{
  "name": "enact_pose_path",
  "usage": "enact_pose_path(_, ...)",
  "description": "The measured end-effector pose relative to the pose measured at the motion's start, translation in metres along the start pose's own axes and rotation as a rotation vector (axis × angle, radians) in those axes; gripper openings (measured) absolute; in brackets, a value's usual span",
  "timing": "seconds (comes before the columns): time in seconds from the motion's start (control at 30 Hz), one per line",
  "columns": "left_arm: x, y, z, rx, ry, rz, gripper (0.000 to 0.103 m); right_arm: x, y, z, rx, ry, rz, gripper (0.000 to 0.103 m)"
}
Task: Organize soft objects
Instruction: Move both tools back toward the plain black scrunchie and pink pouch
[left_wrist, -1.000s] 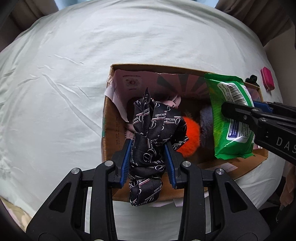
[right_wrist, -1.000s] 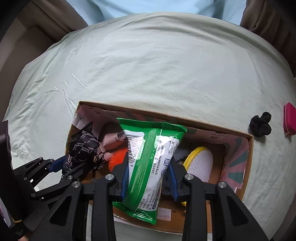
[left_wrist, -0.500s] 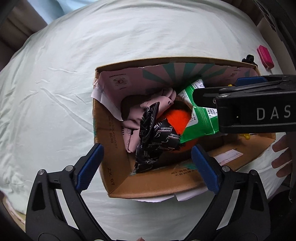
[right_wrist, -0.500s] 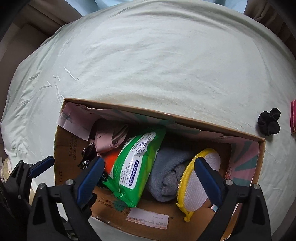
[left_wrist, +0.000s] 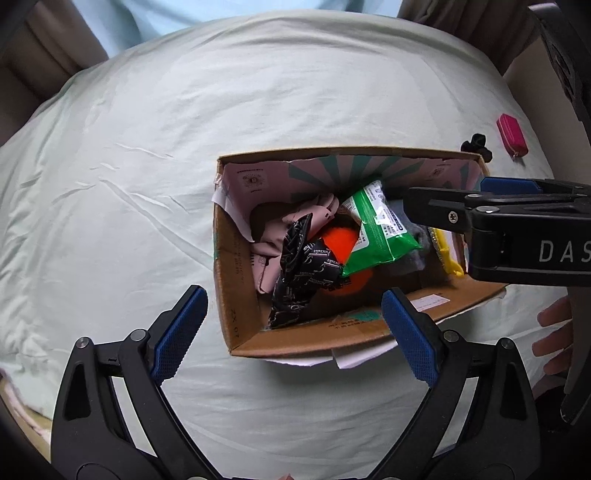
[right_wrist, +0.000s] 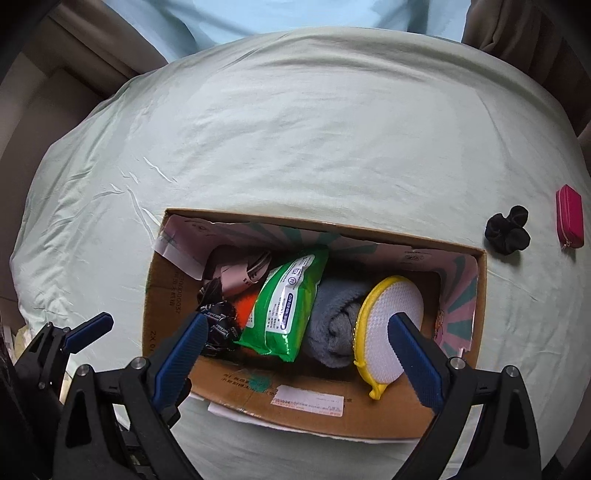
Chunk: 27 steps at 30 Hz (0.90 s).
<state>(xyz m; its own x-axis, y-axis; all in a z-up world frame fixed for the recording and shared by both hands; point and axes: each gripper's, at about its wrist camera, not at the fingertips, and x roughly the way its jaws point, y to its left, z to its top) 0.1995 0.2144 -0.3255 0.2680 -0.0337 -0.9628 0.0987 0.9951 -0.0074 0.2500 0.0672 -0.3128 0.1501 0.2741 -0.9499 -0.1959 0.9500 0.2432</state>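
A cardboard box (left_wrist: 236, 295) (right_wrist: 162, 295) sits on a pale green bed. In it lie a black patterned scarf (left_wrist: 299, 280) (right_wrist: 218, 325), a pink cloth (left_wrist: 291, 229) (right_wrist: 236, 277), an orange fluffy ball (left_wrist: 338, 243) (right_wrist: 243, 308), a green wipes pack (left_wrist: 376, 232) (right_wrist: 288, 299), a grey towel (right_wrist: 336, 325) and a yellow-rimmed white sponge (right_wrist: 391, 325). My left gripper (left_wrist: 291, 332) is open and empty above the box's near edge. My right gripper (right_wrist: 295, 354) is open and empty above the box; it shows in the left wrist view (left_wrist: 461, 218).
A black scrunchie (right_wrist: 508, 229) (left_wrist: 476, 144) and a magenta pouch (right_wrist: 570, 216) (left_wrist: 511, 134) lie on the bed (right_wrist: 295, 147) right of the box. Brown upholstery borders the bed at the far corners. A hand (left_wrist: 554, 332) shows at the right edge.
Both grippers opened: the left let go of the scarf and the right let go of the wipes pack into the box. Both then pulled back and up from the box.
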Motion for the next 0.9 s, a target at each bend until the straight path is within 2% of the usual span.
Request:
enact_pose_path(0.27, -0.063, 0.004, -0.014, 0.000, -0.091, 0.010, 0.095, -0.068, 0.013, -0.024, 0.013, -0.107, -0.022, 0.097)
enact_pose_path(0.6, -0.155, 0.001, -0.029, -0.029, -0.251, -0.013, 0.095, -0.176, 0.021, -0.076, 0.020, -0.332, -0.111, 0.097)
enact_pose_path(0.9, -0.234, -0.014, -0.047, -0.044, -0.430, -0.004, 0.095, -0.258, -0.003, -0.126, 0.096, -0.546, -0.173, 0.097)
